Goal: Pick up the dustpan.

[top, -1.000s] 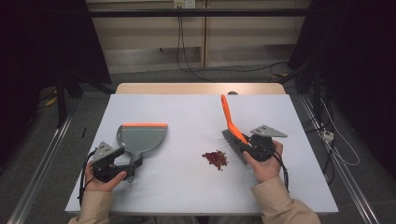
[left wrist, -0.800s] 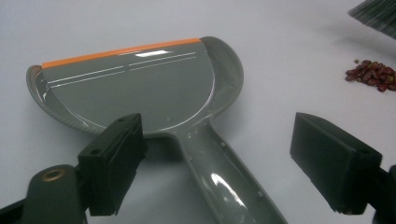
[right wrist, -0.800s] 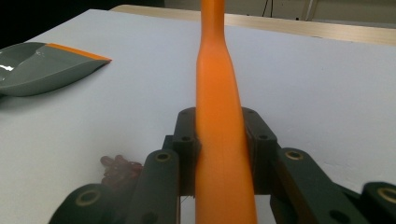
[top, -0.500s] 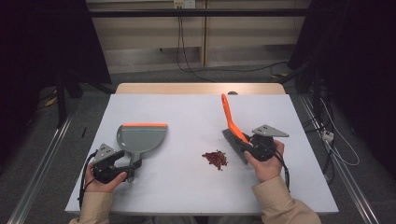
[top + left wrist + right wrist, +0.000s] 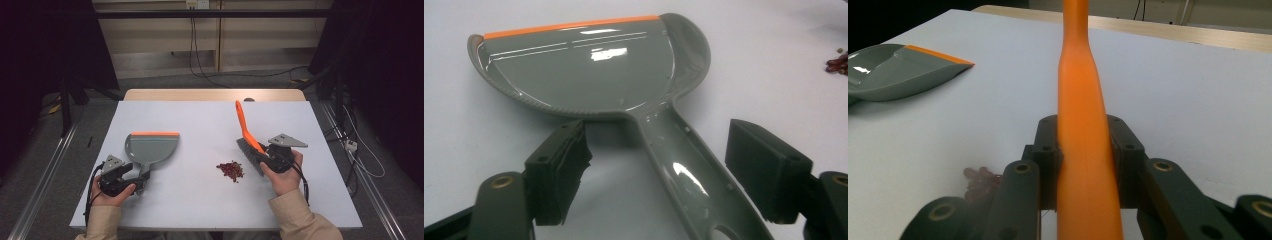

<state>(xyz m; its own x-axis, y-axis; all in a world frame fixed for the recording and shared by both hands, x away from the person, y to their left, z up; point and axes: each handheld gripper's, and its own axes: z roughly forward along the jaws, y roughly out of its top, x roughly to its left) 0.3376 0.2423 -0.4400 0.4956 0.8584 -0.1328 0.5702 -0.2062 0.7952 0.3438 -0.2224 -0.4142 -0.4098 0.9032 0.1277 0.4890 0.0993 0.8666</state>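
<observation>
The left tongs (image 5: 131,178) sit near the desk's (image 5: 200,125) front left corner, with the grey dustpan's (image 5: 150,148) handle running between their two jaws. In the left gripper view the pads (image 5: 561,167) stand apart on either side of the handle and do not press on it; the jaws have just been closing around it. The dustpan lies flat on the left half of the desk, its orange lip toward the far edge. The right tongs (image 5: 267,159) are clamped on the orange handle of the brush (image 5: 246,132), whose dark bristles rest on the desk just right of a small heap of red bits (image 5: 230,170) lying between dustpan and brush, toward the front edge.
</observation>
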